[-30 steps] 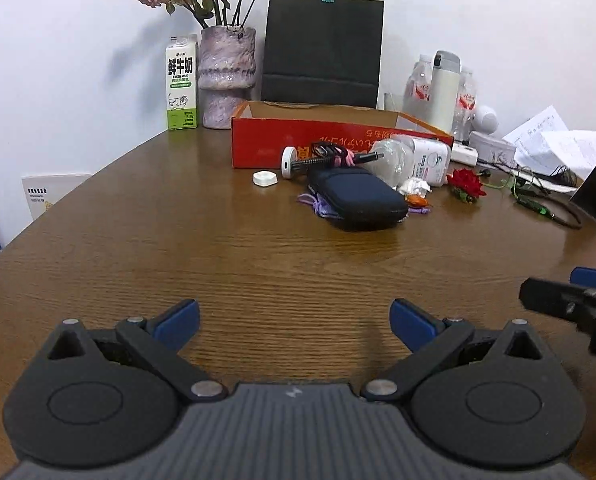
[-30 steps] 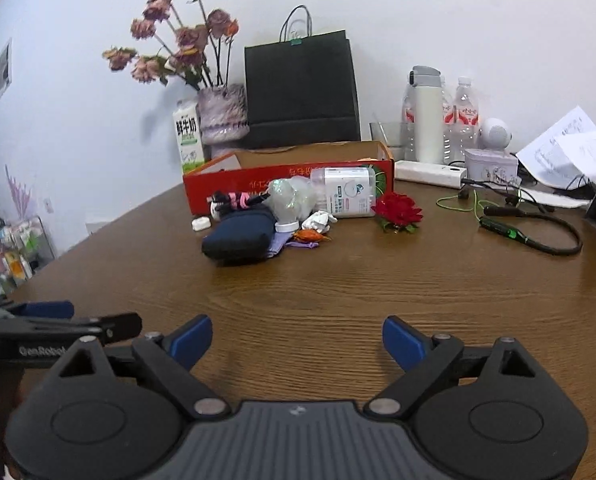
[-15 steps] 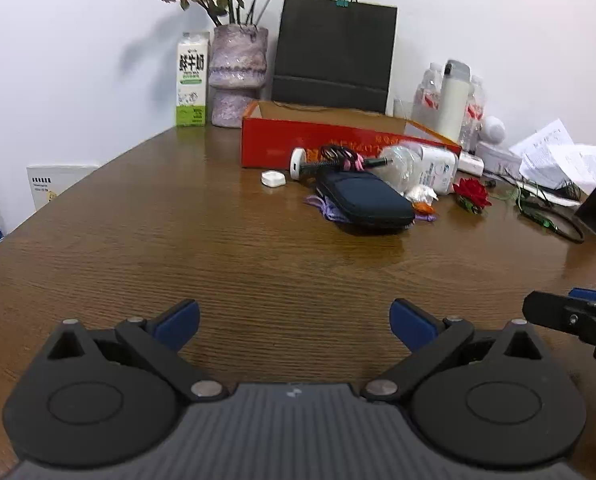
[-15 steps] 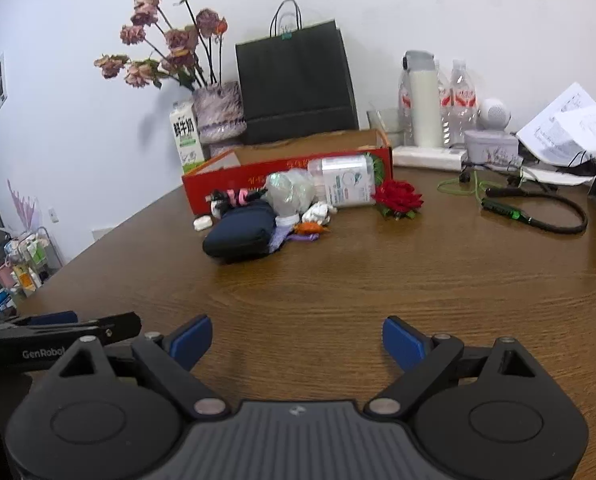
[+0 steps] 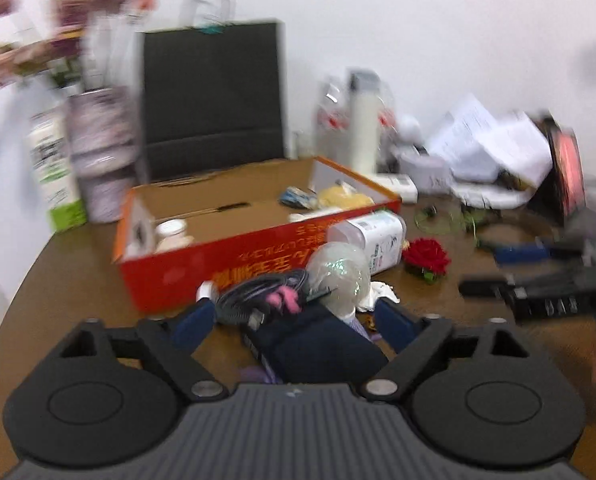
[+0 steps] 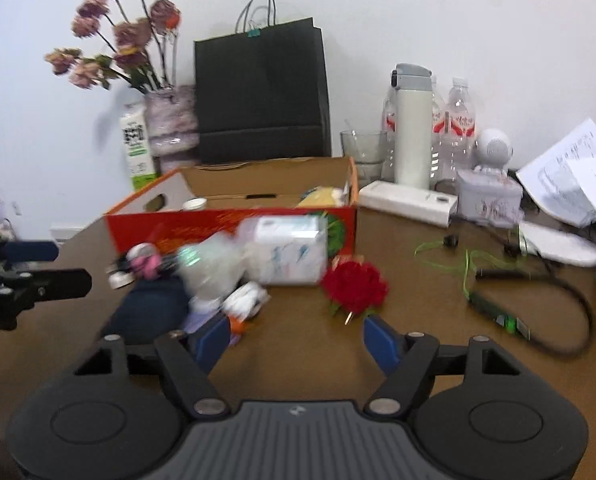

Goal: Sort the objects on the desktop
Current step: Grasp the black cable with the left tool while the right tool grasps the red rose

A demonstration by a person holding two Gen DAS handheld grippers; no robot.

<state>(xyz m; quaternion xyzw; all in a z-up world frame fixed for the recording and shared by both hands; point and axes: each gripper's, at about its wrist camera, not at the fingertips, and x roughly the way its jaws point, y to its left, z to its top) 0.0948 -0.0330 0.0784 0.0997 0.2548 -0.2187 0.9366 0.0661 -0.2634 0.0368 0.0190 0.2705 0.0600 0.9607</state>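
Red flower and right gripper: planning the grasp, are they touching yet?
Apart. The right wrist view shows the red flower beyond the open right gripper, with bare table between them.

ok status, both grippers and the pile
Left gripper open, empty, over the dark pouch. Right gripper open, empty, short of the red flower. Pile sits outside the red box; cable tangled on the pouch.

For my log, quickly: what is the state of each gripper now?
Left gripper: open, holding nothing, over the dark pouch.
Right gripper: open, holding nothing.
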